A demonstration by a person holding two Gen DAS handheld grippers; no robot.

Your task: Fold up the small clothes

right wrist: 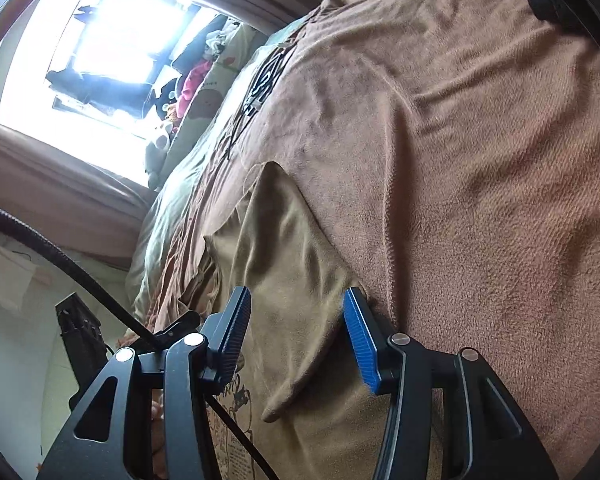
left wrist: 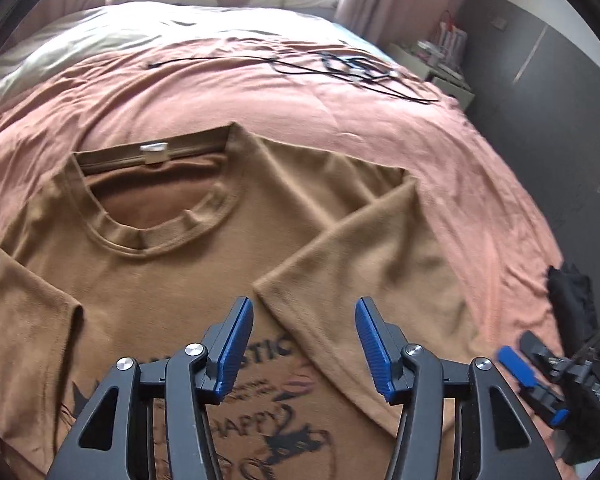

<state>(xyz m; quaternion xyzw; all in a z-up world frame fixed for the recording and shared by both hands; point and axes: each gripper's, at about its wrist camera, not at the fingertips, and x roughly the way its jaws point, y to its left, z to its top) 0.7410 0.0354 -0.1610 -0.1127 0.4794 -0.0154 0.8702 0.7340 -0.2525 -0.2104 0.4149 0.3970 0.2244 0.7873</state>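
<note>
Left gripper (left wrist: 304, 344): jaws were seen parted to a middling width, the blue ribbed pads (left wrist: 236, 348) apart and clear of cloth; nothing was held between them. It was poised above the folded-in sleeve (left wrist: 364, 280) and the printed chest of the T-shirt (left wrist: 172, 280).

Right gripper (right wrist: 296, 336): jaws were likewise found partly open, with a raised fold of the tan cloth lying in the gap. Whether the pads pressed on that fold could not be told; a gap was seen beside the left pad, while the right pad was set close against the fabric's edge. In the left wrist view this gripper was noted low at the right edge (left wrist: 540, 376), just beside the shirt.

T-shirt: tan, laid front-up and flat on the pink blanket (left wrist: 340, 100), collar (left wrist: 156, 236) turned away from the camera, one sleeve folded over onto the body.

Black cables (left wrist: 340, 68): recorded on the blanket, well apart from the shirt, toward the pillows.
</note>
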